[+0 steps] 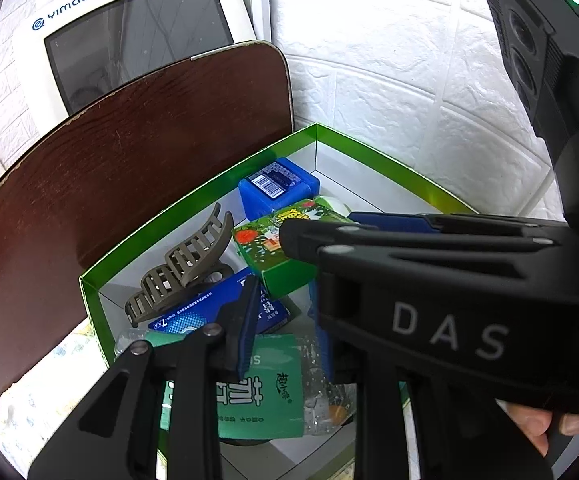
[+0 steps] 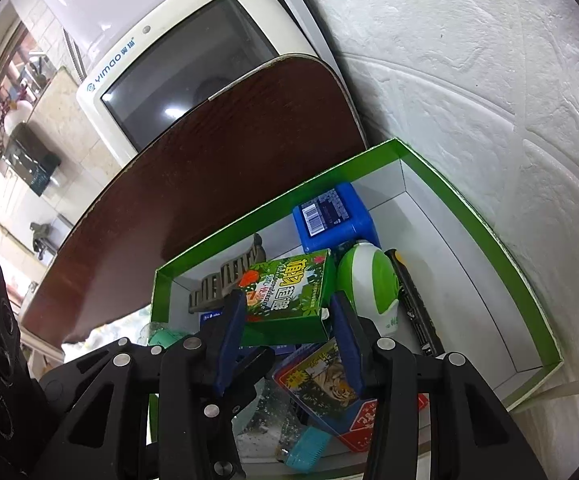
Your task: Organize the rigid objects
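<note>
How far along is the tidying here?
Done: blue box, claw, tin and bottle already lie in the green box. In hand: the right gripper seems clamped on the carton, low inside the box. Remaining: releasing it. The left gripper's grip is unclear, and whether anything waits outside is out of view.

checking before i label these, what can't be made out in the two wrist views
- Plastic bottle: left wrist view, both claws cover most of it; what the left claw grips cannot be told.
- Hair clip: right wrist view, mostly behind the green box.
- Tiger-print box: right wrist view, partly behind the right claw.
- Tray: near end cut off by the frame edge.
</note>
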`<state>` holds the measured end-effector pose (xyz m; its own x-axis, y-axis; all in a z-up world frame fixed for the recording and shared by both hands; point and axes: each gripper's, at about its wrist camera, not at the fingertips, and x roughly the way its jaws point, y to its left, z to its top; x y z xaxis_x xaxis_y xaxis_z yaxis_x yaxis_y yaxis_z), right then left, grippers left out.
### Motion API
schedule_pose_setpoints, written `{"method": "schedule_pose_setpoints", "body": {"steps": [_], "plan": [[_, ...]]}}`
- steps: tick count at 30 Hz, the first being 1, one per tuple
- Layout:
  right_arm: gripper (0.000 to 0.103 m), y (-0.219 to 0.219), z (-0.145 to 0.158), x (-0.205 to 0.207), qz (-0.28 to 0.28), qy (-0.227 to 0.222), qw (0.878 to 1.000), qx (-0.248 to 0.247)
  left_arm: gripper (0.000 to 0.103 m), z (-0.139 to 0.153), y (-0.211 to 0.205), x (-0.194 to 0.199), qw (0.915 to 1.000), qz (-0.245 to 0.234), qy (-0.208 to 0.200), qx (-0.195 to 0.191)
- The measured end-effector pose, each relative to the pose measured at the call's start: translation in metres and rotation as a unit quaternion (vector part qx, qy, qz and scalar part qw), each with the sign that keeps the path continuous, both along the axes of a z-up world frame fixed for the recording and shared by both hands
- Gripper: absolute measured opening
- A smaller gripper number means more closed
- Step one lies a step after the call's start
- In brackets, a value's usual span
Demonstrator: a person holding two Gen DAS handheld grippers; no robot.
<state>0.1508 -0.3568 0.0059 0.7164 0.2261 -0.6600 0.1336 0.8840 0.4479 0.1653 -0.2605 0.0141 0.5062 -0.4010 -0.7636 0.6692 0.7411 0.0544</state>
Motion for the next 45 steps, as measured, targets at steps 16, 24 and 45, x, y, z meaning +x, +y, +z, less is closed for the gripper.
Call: {"method": "schedule_pose_setpoints", "body": {"steps": [16,24,45], "plan": [[0.046,0.008,0.014,-0.023,-0.044,-0.008,0.997,-0.064,0.068,0.020,0.026,-0.020,0.9985,0.042,-0.029,-0.018],[0.046,0.023,0.031,-0.074,-0.074,-0.042,0.991,-0.104,0.071,0.036,0.054,-0.064,0.9953,0.066,-0.061,-0.036],[0.069,0.080,0.049,-0.194,-0.103,-0.091,0.970,-0.201,0.083,0.047,0.128,-0.154,0.9868,0.102,-0.095,-0.081]]}}
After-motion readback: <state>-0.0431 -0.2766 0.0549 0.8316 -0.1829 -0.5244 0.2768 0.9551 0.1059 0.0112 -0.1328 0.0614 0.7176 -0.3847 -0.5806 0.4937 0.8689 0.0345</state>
